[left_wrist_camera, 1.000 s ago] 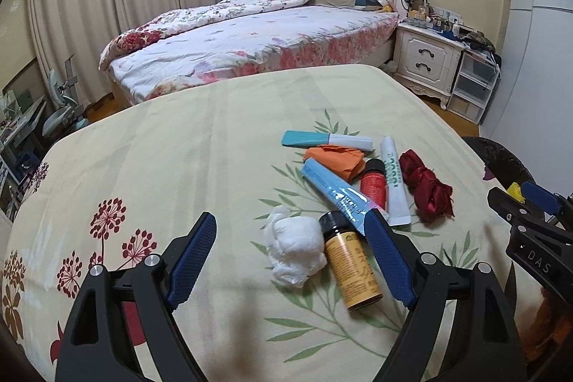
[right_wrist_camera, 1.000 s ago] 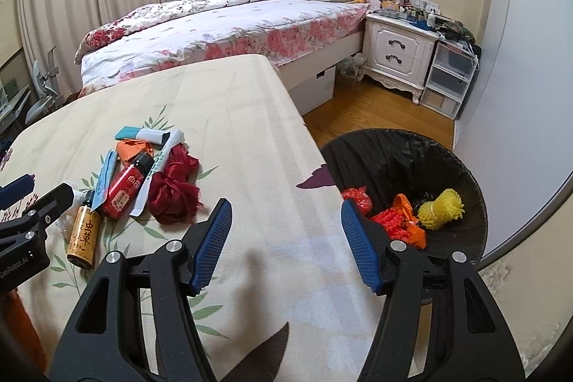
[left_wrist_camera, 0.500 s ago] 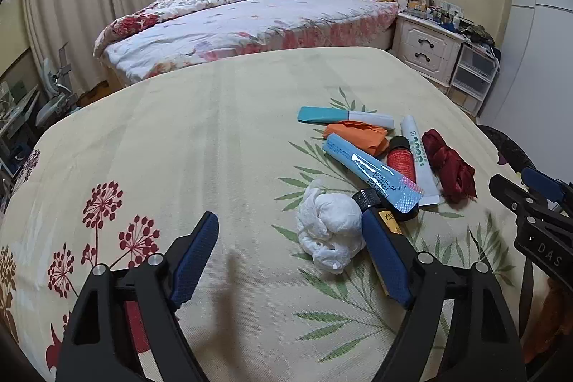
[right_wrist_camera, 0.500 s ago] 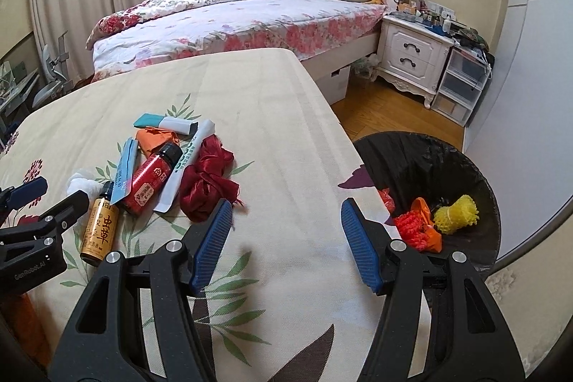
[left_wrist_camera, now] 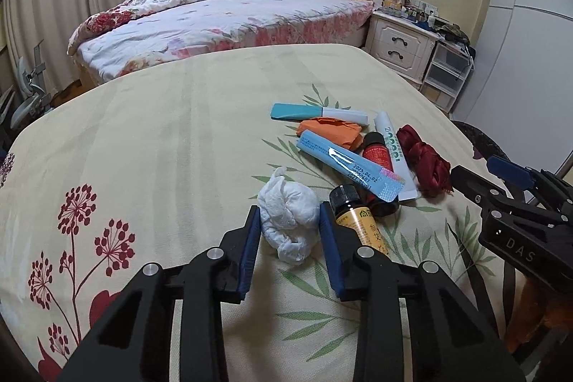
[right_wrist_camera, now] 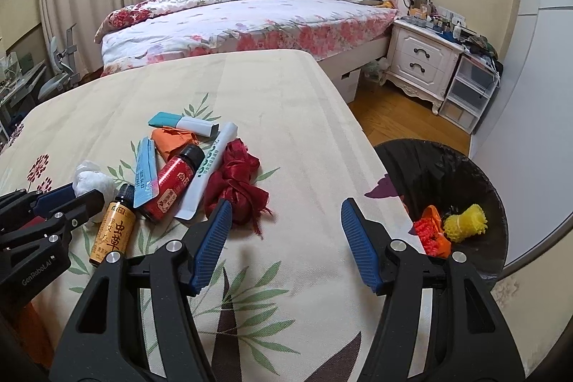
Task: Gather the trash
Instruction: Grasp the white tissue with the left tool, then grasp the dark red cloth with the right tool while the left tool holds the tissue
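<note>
A pile of trash lies on the cream floral cloth (left_wrist_camera: 179, 131): a white crumpled tissue (left_wrist_camera: 288, 221), a yellow-labelled bottle (left_wrist_camera: 358, 217), a red bottle (right_wrist_camera: 172, 185), a blue tube (left_wrist_camera: 351, 165), a white tube (right_wrist_camera: 211, 170), an orange wrapper (left_wrist_camera: 331, 129), a teal-and-white box (left_wrist_camera: 315, 112) and a dark red cloth (right_wrist_camera: 236, 183). My left gripper (left_wrist_camera: 288, 224) has its jaws closed onto the tissue, which rests on the cloth. My right gripper (right_wrist_camera: 283, 231) is open and empty, just right of the red cloth. A black bin (right_wrist_camera: 462, 174) holds orange and yellow scraps.
The table edge runs along the right, with the bin on the wooden floor below it. A bed (right_wrist_camera: 250, 20) stands behind, with a white nightstand (right_wrist_camera: 422, 59) and plastic drawers (right_wrist_camera: 469, 92) at the right.
My left gripper has moved onto the white tissue and closed its jaws around it. My right gripper has swung left from the bin toward the trash pile, still open.
</note>
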Demonstrator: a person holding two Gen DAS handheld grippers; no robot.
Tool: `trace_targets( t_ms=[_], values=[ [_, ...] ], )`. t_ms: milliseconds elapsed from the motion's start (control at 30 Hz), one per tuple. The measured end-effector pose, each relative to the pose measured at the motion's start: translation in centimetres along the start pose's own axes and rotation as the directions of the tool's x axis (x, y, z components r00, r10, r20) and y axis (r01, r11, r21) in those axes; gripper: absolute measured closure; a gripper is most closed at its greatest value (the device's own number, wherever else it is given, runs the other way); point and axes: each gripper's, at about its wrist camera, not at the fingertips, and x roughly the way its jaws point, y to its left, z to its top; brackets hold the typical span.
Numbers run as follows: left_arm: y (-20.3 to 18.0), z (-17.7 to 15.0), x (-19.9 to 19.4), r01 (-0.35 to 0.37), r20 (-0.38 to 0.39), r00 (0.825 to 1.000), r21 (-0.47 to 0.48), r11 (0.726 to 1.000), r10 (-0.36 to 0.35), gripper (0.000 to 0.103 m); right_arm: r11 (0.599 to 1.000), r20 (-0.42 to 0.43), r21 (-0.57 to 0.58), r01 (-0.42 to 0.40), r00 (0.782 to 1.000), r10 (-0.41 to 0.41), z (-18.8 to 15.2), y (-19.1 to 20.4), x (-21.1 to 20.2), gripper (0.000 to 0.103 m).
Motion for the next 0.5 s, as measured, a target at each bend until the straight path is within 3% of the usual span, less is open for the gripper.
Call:
trace_targets(
  t_ms=[200,500],
  values=[
    [1.4,0.4,0.1,-0.054,0.012,0.998,-0.011,0.998,0.054,0.069,1.0,-0.009,-0.003,-0.024,1.0,0.024,0.5,0.7,0.8,0.041],
    [2.7,0.7,0.7,-0.056,0.004,0.998,-0.033,0.998,0.056,0.069,0.998,-0.054,-0.024,-0.055,0.997,0.054,1.6,1.9,2.7,0.046]
  ],
)
